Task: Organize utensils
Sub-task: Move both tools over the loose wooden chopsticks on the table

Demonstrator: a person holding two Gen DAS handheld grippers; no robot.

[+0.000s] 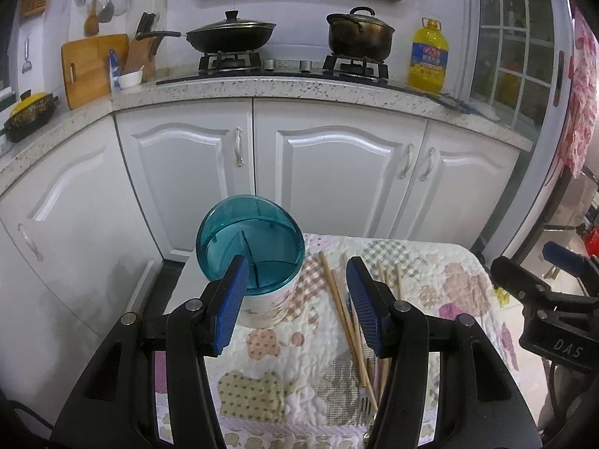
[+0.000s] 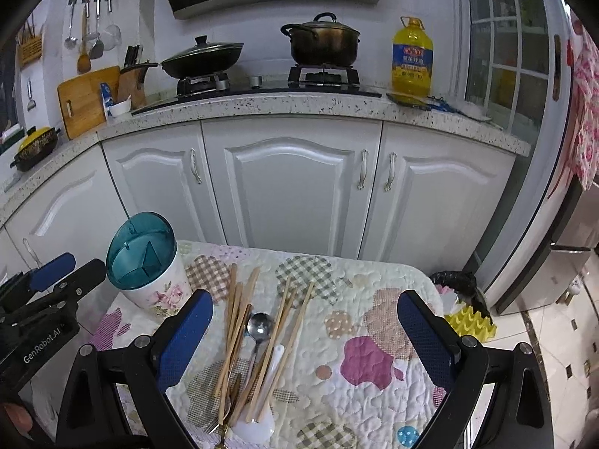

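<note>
Right wrist view shows you have barely begun: your right gripper (image 2: 305,333) hangs with fingers wide apart, holding nothing, over the loose pile. Left gripper (image 1: 295,307) is likewise spread and empty. Nearest you, right of the holder (image 2: 144,262), lie a fork (image 2: 221,417) and a white spoon (image 2: 262,400), then a metal spoon (image 2: 260,327) among the chopsticks (image 2: 236,321), all flat on the quilted counter (image 2: 374,393). Holder stands upright at the counter's far left corner; its teal divided top looks empty. Everything seems left to sort. Fork tines and pile's near end are partly cut off, and the holder's depths are hard to read.
</note>
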